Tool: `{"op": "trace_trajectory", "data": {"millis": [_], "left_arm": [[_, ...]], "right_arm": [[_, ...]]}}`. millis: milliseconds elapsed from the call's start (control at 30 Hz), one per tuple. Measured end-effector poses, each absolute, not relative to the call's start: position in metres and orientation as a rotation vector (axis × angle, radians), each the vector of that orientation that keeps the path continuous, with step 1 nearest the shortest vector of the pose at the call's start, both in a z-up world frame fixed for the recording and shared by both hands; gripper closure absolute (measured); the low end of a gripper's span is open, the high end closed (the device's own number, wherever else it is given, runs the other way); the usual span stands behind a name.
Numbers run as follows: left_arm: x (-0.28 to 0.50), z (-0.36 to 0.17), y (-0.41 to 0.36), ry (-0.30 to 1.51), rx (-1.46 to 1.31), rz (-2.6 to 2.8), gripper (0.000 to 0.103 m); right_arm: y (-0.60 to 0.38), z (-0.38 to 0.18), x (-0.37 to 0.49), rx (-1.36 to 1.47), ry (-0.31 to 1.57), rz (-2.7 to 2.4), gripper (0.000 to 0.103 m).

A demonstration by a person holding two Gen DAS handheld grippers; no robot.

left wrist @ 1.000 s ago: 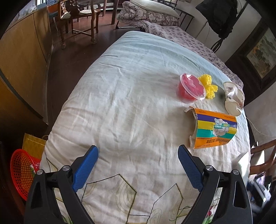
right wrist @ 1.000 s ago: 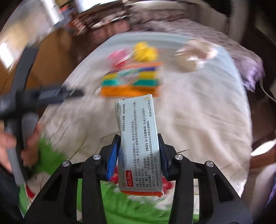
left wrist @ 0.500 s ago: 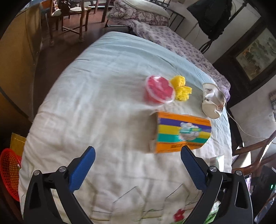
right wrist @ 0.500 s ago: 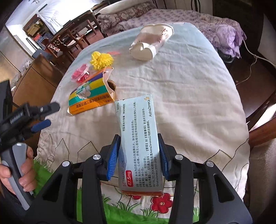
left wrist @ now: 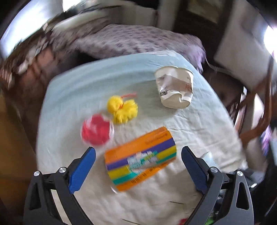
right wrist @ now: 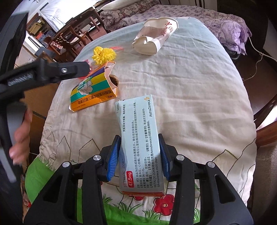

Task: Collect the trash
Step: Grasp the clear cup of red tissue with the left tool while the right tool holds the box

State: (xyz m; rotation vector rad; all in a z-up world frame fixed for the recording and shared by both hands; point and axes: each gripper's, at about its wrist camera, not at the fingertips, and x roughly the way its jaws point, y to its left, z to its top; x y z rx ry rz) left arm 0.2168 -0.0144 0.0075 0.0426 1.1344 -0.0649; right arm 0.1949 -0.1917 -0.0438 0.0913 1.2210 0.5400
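Note:
My right gripper [right wrist: 139, 155] is shut on a pale blue medicine box [right wrist: 138, 136] and holds it above the cloth-covered table [right wrist: 190, 97]. My left gripper [left wrist: 138, 155] is open, its blue pads either side of an orange striped carton [left wrist: 141, 158] lying on the cloth. The carton [right wrist: 93, 90] also shows in the right wrist view, with my left gripper [right wrist: 86, 68] above it. A crushed paper cup [left wrist: 174, 87], a yellow pompom [left wrist: 122, 109] and a red lidded tub [left wrist: 97, 129] lie further back.
A bed with purple floral bedding [right wrist: 199, 12] stands behind the table. Wooden chairs [right wrist: 72, 38] stand at the back left and a chair frame [left wrist: 256, 119] at the right. A white cable [right wrist: 259, 57] runs over the dark floor.
My left gripper has swung right and forward so the orange carton now lies between its open pads. My right gripper keeps holding the medicine box, nearly still.

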Motion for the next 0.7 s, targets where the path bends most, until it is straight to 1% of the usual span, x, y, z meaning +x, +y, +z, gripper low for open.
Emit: {"op": "trace_trajectory", "data": {"millis": [133,300,467,700], "left_arm": [[0.229,0.0,-0.019,1.141,0.118,-0.13,0.006],[0.244,-0.004,-0.009,1.146,0.069,-0.147,0.006],[0.254,0.003,0.024,1.109,-0.052,-0.048,0.006],[0.27,-0.017,0.052,1.157,-0.088,0.053,0.006]], "right_arm": [[-0.192,-0.044,0.196,0.091,1.222,0.542,0.06],[-0.192,-0.045,0.196,0.092,1.224,0.544,0.059],[-0.191,-0.046,0.197,0.09,1.226,0.55,0.058],[-0.19,-0.046,0.197,0.092,1.227,0.553,0.058]]}}
